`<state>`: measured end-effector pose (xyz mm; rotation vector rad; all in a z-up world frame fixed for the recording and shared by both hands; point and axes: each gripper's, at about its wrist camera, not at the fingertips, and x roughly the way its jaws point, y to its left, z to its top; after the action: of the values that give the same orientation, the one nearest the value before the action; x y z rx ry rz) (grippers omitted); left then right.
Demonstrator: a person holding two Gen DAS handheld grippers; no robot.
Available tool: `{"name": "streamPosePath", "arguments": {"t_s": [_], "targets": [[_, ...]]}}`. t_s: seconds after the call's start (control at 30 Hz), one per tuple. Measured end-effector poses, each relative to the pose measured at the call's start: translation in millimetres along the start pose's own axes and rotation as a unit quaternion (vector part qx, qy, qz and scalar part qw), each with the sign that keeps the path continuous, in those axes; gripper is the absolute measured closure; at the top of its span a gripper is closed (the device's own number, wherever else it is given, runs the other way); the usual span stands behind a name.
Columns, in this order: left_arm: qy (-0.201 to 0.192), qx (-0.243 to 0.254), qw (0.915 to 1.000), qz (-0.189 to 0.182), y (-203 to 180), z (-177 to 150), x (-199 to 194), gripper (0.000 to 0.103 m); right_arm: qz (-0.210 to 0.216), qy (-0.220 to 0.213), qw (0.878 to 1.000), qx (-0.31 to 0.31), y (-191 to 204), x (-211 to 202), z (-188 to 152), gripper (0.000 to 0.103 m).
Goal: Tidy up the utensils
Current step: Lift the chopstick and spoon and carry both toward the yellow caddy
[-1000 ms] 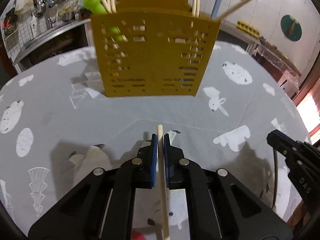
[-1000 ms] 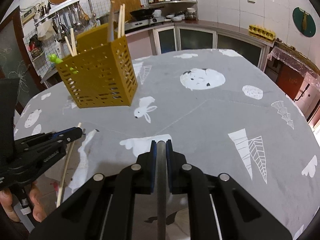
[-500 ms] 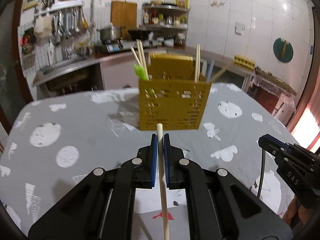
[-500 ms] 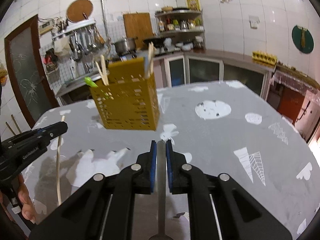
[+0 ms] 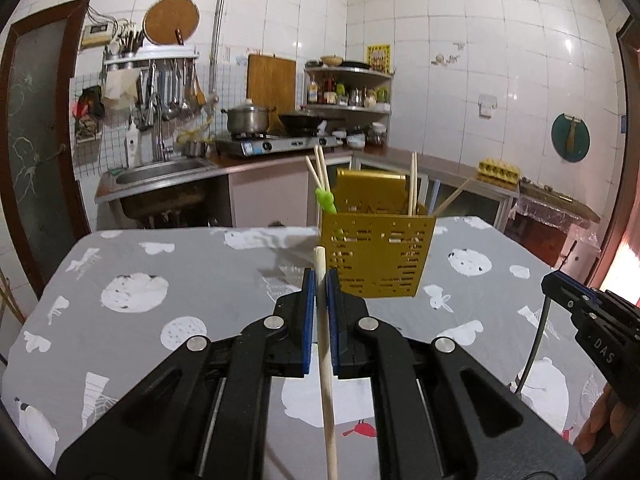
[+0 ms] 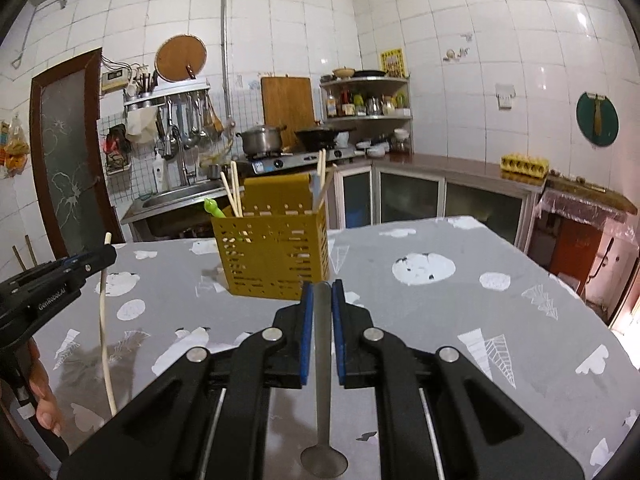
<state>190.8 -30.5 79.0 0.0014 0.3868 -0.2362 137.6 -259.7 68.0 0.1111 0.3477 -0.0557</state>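
My left tool (image 5: 319, 280) is clamped on a pale wooden chopstick (image 5: 326, 360), round and smooth, its tip poking up at 12 o'clock. My right tool (image 6: 320, 292) pinches the flat steel handle of a spoon (image 6: 322, 380), bowl hanging toward 6 o'clock. Both are lifted clear of the worktop (image 6: 440, 300), draped in grey printed cloth. The yellow perforated plastic holder (image 5: 378, 256) stands ahead at 1 o'clock from the left tool, well apart, already bristling with sticks. I judge this the carry stage; next, each piece needs tipping upright over an open compartment.
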Motion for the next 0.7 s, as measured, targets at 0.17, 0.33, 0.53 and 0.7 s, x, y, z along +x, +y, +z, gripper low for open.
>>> {"name": "streamPosePath", "arguments": {"t_s": [0.17, 0.33, 0.53, 0.7], "targets": [[-0.030, -0.004, 0.9995, -0.005, 2.3, 5.9, -8.5, 0.099, 0.003, -0.012, 1.000, -0.006, 6.7, -1.8, 4.4, 0.093], [-0.051, -0.008, 0.9986, -0.008, 5.3, 17.8, -13.8, 0.099, 0.006, -0.029, 1.000, -0.009, 8.9, -4.8, 15.6, 0.093], [-0.075, -0.016, 0.9969, -0.015, 6.0, 45.2, -14.3, 0.099, 0.009, -0.043, 0.999, -0.011, 13.2, -0.9, 36.2, 0.093], [-0.103, -0.013, 0.9944, -0.021, 1.4, 77.2, -12.3, 0.099, 0.012, -0.064, 0.998, -0.011, 16.6, 4.0, 59.9, 0.093]]}}
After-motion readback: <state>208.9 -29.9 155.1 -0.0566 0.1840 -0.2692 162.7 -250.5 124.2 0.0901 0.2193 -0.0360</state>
